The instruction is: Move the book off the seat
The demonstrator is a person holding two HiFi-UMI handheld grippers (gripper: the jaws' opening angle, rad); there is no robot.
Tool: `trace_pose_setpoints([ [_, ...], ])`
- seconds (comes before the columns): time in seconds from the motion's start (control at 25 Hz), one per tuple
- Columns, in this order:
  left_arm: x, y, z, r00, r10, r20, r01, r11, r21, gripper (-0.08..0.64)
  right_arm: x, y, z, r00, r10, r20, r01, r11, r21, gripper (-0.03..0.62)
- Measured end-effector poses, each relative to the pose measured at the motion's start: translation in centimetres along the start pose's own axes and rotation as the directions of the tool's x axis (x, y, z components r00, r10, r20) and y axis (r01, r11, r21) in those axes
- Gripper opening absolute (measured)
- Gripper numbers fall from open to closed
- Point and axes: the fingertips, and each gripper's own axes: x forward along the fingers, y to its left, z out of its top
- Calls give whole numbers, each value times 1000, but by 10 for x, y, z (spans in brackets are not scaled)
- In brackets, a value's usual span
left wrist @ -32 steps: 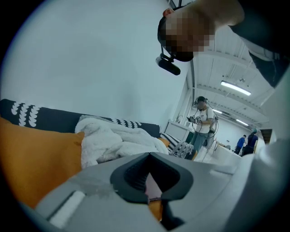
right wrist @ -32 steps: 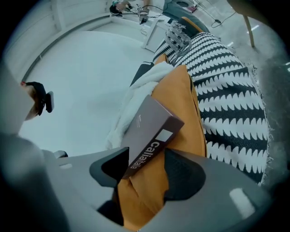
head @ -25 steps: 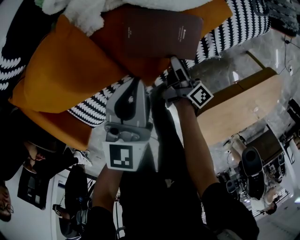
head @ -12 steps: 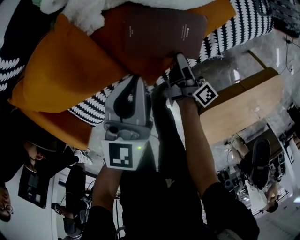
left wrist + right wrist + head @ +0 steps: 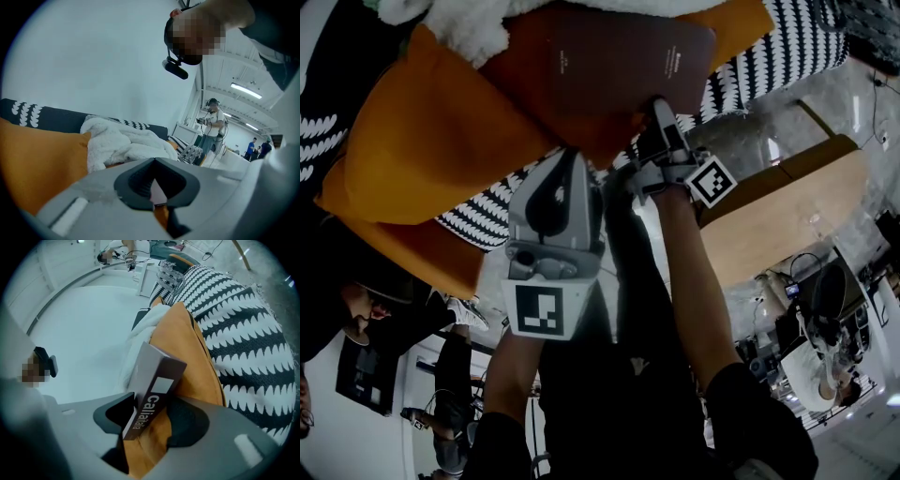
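From the head view, the right gripper (image 5: 659, 105) reaches up to the near corner of a dark brown hardback book (image 5: 619, 56). The book leans on an orange fabric cushion (image 5: 431, 141), which rests on the black-and-white patterned seat (image 5: 778, 56). Past the fingers, beyond the book's far edge, a white fleecy blanket (image 5: 469, 28) is heaped over the cushion. To the right of these fingers stands a light wooden counter (image 5: 778, 216), well clear of them. The left gripper (image 5: 574, 159) hangs lower and to the left, its fingertips short of the cushion's lower edge and apart from the book.

In the left gripper view, the fingers are clenched tip to tip on nothing. The orange cushion fills the space to their left, and the white blanket lies ahead of them, between them and the seat's dark patterned back. A standing person (image 5: 213, 122) is far off to the right.

In the right gripper view, the fingers have just been closing and are not yet clamped. The book's lettered spine stands on edge between them — the left finger is at its cover, while the right one is off it, with orange cushion showing in the gap. The cushion backs the book directly behind the fingers, the blanket lies beyond it, and the patterned seat runs along the right.
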Motion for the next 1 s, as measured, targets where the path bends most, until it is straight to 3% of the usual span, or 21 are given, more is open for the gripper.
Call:
trace_pose_setpoints([
  [0.56,-7,-4,7,1000,-1,17,1,1000,9,6,-3,46,20,999,10,46,-1,982,-190,190],
  [0.72,-11,-13,18,1000,-5,19,4,1000,16,6,-9,70,26,999,5,42,6,968,-252,183],
  [1.0,-13,-31,44,998,-25,56,24,999,28,6,-26,92,21,995,-90,35,96,916,-389,175],
])
